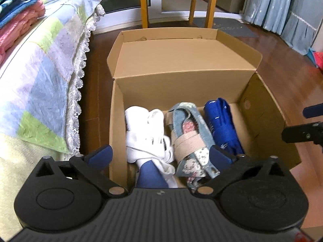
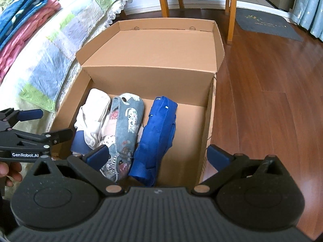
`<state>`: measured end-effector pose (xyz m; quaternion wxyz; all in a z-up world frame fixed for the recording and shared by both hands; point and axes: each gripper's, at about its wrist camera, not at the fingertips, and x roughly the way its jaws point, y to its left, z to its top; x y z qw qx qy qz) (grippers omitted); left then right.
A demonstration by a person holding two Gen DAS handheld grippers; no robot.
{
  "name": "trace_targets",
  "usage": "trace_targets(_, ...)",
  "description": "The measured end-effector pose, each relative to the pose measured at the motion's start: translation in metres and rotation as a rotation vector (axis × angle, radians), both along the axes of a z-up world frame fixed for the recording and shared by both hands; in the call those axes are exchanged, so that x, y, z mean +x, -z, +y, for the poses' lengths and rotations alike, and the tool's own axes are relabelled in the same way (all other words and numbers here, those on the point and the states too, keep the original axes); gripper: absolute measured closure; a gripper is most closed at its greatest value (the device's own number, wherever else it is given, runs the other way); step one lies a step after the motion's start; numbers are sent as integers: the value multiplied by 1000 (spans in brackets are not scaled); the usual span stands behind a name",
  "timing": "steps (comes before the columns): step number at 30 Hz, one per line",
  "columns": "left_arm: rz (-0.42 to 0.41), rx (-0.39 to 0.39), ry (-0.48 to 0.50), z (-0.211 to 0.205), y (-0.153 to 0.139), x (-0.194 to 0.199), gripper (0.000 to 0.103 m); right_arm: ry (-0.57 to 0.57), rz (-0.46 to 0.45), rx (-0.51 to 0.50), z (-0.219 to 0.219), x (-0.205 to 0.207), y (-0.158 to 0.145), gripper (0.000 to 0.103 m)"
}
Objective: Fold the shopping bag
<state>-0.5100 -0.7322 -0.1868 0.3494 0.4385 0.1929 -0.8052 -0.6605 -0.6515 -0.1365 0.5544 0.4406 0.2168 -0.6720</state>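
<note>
An open cardboard box (image 1: 260, 121) (image 2: 210, 121) stands on the floor. Inside lie three folded, rolled bags side by side: a white one (image 1: 145, 135) (image 2: 92, 117) at left, a grey-blue patterned one (image 1: 191, 139) (image 2: 127, 129) in the middle, a bright blue one (image 1: 224, 125) (image 2: 157, 137) at right. My left gripper (image 1: 161, 157) is open and empty above the box's near edge, over the white and patterned bags. My right gripper (image 2: 159, 157) is open and empty above the blue bag. The left gripper also shows in the right wrist view (image 2: 40, 127), at the box's left side.
A bed with a patchwork quilt (image 1: 40, 80) (image 2: 50, 46) borders the box on the left, with folded towels (image 1: 18, 16) on it. A wooden stool (image 1: 177, 4) (image 2: 195, 0) stands beyond the box. Wooden floor (image 2: 272, 100) lies to the right, with a grey mat (image 2: 266, 26) and curtains (image 1: 282, 10).
</note>
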Motion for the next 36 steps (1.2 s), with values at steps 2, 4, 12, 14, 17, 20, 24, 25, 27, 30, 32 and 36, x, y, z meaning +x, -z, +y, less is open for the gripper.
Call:
trace_targets(2, -12, -4, -17, -1, 1, 1, 1, -8, 8, 4, 0, 3, 0, 1)
trace_targets(4, -16, -3, -31, -2, 2, 2, 1, -14, 15, 10, 0, 4, 0, 1)
trace_targets(12, -2, 33, -61, -7, 3, 4, 1, -18, 22, 30, -1, 5, 7, 1)
trace_targets(14, -3, 34, -57, -6, 4, 4, 1, -18, 25, 33, -1, 5, 8, 1)
trace_targets(17, -7, 28, -47, -5, 4, 2, 1, -20, 28, 38, -1, 5, 9, 1)
trace_targets(20, -4, 25, -40, -5, 5, 0, 1, -20, 29, 41, -1, 5, 10, 1)
trace_targets(24, -2, 27, -42, -5, 5, 1, 1, -23, 32, 43, -2, 5, 9, 1)
trace_targets(25, -2, 29, -43, -6, 6, 1, 1, -23, 33, 44, -2, 5, 9, 1)
trace_targets(27, 0, 34, -41, -6, 6, 1, 1, -23, 32, 44, -2, 5, 9, 1)
trace_targets(30, 10, 49, -32, -6, 6, 1, 1, -25, 33, 43, -2, 6, 9, 1)
trace_targets(32, 12, 60, -27, -6, 7, 0, 1, -26, 34, 43, -2, 6, 9, 1)
trace_targets(36, 9, 65, -19, -5, 8, 0, 1, -26, 36, 43, -2, 6, 9, 1)
